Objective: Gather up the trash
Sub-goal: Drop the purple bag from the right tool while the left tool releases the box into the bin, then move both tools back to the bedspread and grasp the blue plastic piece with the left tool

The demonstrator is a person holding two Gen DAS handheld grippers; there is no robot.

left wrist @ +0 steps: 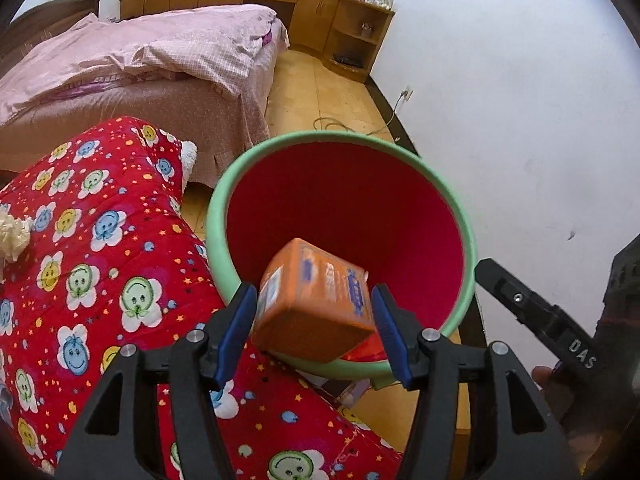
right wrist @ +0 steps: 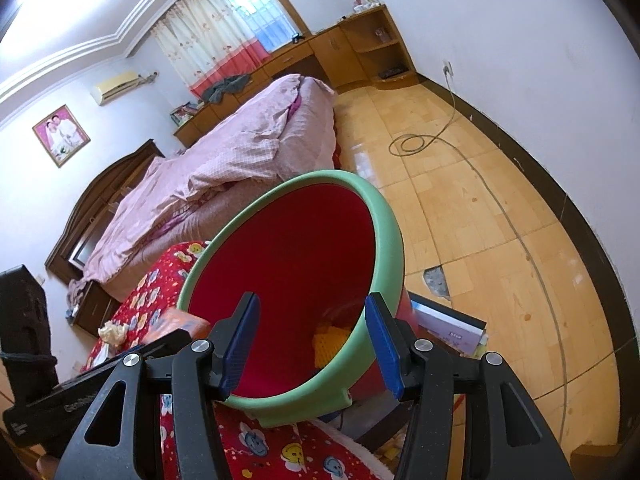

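The orange box (left wrist: 316,300) sits tilted between the blue pads (left wrist: 236,328) of the left gripper (left wrist: 314,320), over the near rim of the bin (left wrist: 216,208) (a red bucket with a pale green rim). It looks blurred; the left pad meets its side, but a sliver of space shows at the right pad, so I cannot tell whether the jaws are clamped on it or parted. The left gripper points forward and down into the bin's mouth.

From the right wrist view, the right gripper (right wrist: 316,340) also aims into the bin, its jaws spread wide with nothing between them; the right finger lies outside the green rim. Something yellow (right wrist: 332,340) lies at the bottom of the bin.

The bin is beside a red quilt (left wrist: 100,240) printed with smiling flowers, on which rests a crumpled tissue (left wrist: 14,236). Beyond are a bed (left wrist: 140,64) under pink covers, wooden cabinets (left wrist: 312,12) and a cable (right wrist: 416,144) coiled on the floor.
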